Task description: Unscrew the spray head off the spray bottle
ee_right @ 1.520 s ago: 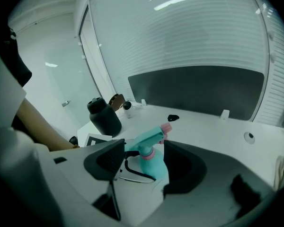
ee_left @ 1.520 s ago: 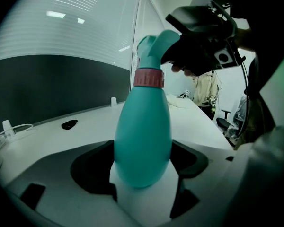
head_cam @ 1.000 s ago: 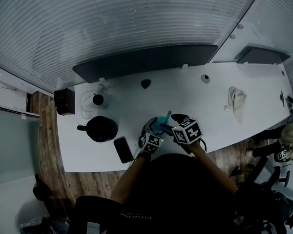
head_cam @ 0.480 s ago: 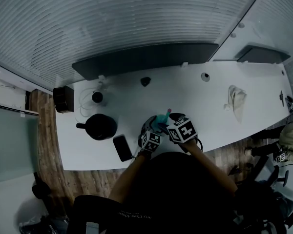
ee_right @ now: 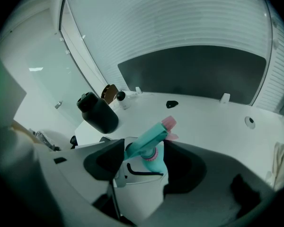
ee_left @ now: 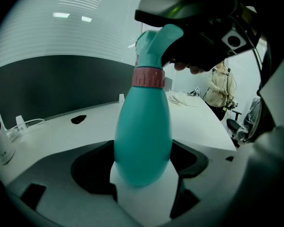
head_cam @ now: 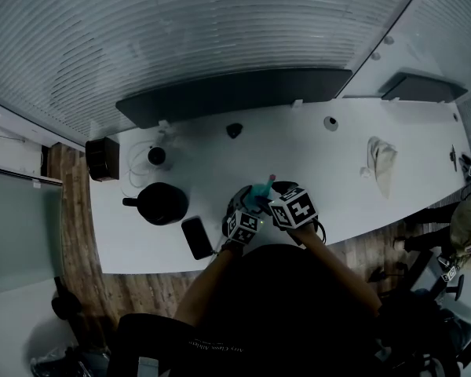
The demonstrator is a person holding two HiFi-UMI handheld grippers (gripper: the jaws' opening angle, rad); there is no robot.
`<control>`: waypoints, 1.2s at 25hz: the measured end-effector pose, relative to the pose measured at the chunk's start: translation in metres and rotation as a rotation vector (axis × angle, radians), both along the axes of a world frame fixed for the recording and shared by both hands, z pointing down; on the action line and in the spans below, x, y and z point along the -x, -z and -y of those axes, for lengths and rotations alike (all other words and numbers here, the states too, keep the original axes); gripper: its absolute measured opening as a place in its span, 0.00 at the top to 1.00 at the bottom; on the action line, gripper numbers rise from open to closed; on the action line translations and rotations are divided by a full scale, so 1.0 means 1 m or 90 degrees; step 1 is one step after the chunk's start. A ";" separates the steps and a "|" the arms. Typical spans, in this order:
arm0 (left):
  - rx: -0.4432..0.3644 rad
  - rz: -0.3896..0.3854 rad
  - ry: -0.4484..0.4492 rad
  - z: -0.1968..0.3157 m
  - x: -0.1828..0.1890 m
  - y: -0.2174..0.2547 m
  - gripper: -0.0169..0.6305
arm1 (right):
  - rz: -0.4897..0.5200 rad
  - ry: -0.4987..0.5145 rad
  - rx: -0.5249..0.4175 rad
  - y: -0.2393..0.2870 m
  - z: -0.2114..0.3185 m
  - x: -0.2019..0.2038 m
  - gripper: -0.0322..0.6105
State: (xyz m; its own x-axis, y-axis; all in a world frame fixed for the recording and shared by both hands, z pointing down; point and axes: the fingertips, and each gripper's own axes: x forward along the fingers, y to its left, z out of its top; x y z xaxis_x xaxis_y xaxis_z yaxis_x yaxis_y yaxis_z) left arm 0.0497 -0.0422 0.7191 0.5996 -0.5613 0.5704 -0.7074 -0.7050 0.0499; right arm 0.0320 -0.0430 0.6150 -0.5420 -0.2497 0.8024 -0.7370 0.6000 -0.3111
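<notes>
Near the front edge of the white worktop [head_cam: 322,151], close to the person's body, both grippers meet around the teal spray bottle [ee_left: 143,126]. The left gripper [ee_left: 142,171] grasps the bottle by its lower, wide part. Its fingers [ee_left: 90,167] are clenched on both sides of the body, and the bottle stands up out of them, a little tilted. Whether the base touches the worktop I cannot tell. A pink collar [ee_left: 148,76] sits at the neck, and above it is the teal spray head [ee_right: 149,138] with a pink tip. The right gripper [ee_right: 144,157] is over this head from above. Its fingers [ee_right: 104,162] stand wide apart with the spray head between them. They have just been closing a little, but I do not see them pressing on it. To the left on the worktop are a black jug [head_cam: 161,204] and a dark phone [head_cam: 196,239], and far to the right lies a pale cloth [head_cam: 381,165].
</notes>
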 end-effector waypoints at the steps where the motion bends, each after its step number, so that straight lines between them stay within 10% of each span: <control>1: 0.000 0.000 0.000 0.000 0.000 0.000 0.41 | 0.000 0.000 0.000 0.000 0.000 0.000 0.54; 30: 0.018 0.026 0.009 0.001 0.001 -0.002 0.41 | -0.014 0.047 0.009 -0.001 0.001 0.000 0.56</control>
State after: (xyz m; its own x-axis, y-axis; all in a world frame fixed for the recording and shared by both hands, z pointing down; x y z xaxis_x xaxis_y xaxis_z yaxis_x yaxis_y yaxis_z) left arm 0.0486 -0.0434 0.7215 0.5677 -0.5528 0.6100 -0.7195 -0.6932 0.0414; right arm 0.0317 -0.0437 0.6160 -0.5405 -0.1987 0.8175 -0.6980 0.6484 -0.3039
